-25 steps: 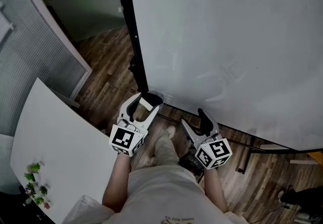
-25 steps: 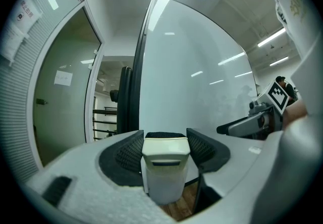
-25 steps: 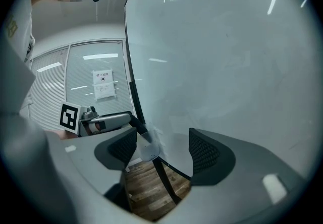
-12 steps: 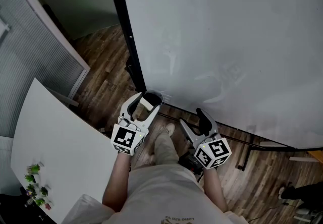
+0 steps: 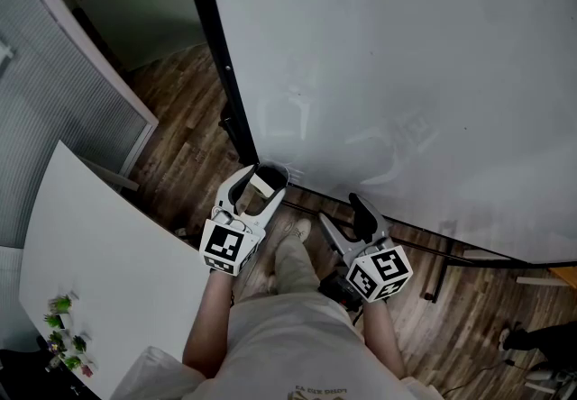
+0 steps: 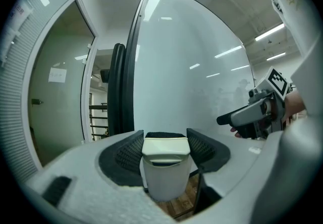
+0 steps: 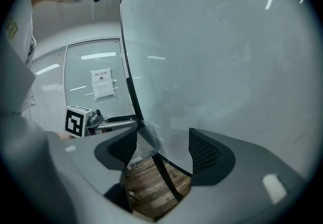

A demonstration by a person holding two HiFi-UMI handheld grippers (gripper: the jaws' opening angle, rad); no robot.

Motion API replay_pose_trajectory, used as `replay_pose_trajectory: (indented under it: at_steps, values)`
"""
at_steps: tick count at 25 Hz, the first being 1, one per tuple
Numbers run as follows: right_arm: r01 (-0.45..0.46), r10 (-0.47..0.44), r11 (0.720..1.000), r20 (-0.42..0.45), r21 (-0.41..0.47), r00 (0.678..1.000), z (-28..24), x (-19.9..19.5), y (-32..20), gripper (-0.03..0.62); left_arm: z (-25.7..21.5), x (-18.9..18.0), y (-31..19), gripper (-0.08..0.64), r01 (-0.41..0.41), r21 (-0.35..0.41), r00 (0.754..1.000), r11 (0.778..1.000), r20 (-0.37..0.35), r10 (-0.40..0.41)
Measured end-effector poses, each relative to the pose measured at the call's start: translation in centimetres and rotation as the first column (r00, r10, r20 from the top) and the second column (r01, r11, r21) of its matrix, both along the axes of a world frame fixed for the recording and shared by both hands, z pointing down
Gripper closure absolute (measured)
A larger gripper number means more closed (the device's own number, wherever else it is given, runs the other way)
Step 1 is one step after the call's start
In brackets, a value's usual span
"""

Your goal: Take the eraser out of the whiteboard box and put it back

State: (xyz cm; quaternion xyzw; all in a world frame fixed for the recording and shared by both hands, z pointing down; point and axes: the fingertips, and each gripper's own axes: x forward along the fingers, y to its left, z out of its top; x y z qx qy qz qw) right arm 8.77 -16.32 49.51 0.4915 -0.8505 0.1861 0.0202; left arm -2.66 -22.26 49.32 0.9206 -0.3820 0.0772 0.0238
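Note:
A white eraser [image 6: 165, 160] sits upright between the dark pads of my left gripper [image 6: 165, 140], which is shut on it. In the head view that gripper [image 5: 260, 180] is at the whiteboard's [image 5: 388, 56] lower left corner, beside the black frame post [image 5: 216, 74]. A clear box [image 7: 144, 145] hangs at that corner, right by the left gripper's tips in the right gripper view. My right gripper [image 5: 343, 216] hovers lower right of the left one, open, with only floor and frame between its jaws [image 7: 162, 150].
A white table [image 5: 99, 254] stands at the left with small green things [image 5: 63, 335] near its front. Wood floor [image 5: 180, 128] lies below, with a blinds-covered glass partition [image 5: 54, 92] at far left. The board's black stand rail [image 5: 442, 254] runs low to the right.
My left gripper has sunk slightly with the eraser still in its jaws. The right gripper has stayed where it was. The head view has drifted a little.

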Motion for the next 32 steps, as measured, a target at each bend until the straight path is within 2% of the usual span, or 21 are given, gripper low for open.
replay_pose_trajectory:
  at_steps: [10, 15, 21, 24, 27, 29, 30, 31, 32]
  values:
    - [-0.004, 0.004, 1.0, 0.0, 0.01, 1.0, -0.5, 0.1, 0.0, 0.278, 0.2, -0.4, 0.1, 0.274, 0.009, -0.014, 1.0, 1.0, -0.01, -0.009]
    - [0.009, -0.009, 1.0, -0.007, 0.023, 1.0, -0.9, -0.5, 0.4, 0.278, -0.8, -1.4, 0.7, 0.261, 0.033, -0.01, 0.998, 0.999, -0.058, -0.033]
    - [0.024, -0.023, 0.998, -0.01, 0.055, 1.0, -2.4, -1.5, 1.1, 0.279, -3.5, -2.4, 1.8, 0.265, 0.047, 0.037, 0.992, 0.998, -0.121, -0.042]
    - [0.036, -0.037, 0.996, 0.012, 0.082, 0.999, -3.2, -2.1, 1.6, 0.29, -5.0, -2.8, 2.7, 0.304, 0.056, 0.092, 0.992, 0.994, -0.118, -0.045]
    - [0.037, -0.046, 0.993, 0.087, 0.112, 0.995, -4.4, -2.4, 2.1, 0.335, -6.5, -3.6, 3.8, 0.401, 0.083, 0.155, 0.992, 0.984, -0.103, -0.067]
    - [0.028, -0.042, 0.991, 0.112, 0.129, 0.993, -5.1, -2.2, 2.5, 0.398, -7.1, -4.0, 4.4, 0.466, 0.086, 0.163, 0.992, 0.983, -0.103, -0.07]
    - [0.027, -0.044, 0.99, 0.115, 0.141, 0.992, -5.4, -2.2, 2.7, 0.427, -7.2, -4.0, 4.7, 0.521, 0.076, 0.151, 0.993, 0.986, -0.105, -0.06]
    - [0.028, -0.046, 0.988, 0.117, 0.155, 0.992, -5.7, -2.1, 3.0, 0.487, -7.1, -3.9, 5.0, 0.555, 0.056, 0.128, 0.993, 0.99, -0.111, -0.042]
    - [0.026, -0.046, 0.986, 0.117, 0.167, 0.992, -6.1, -2.1, 3.1, 0.554, -6.9, -3.7, 5.2, 0.555, 0.032, 0.098, 0.993, 0.995, -0.119, -0.02]
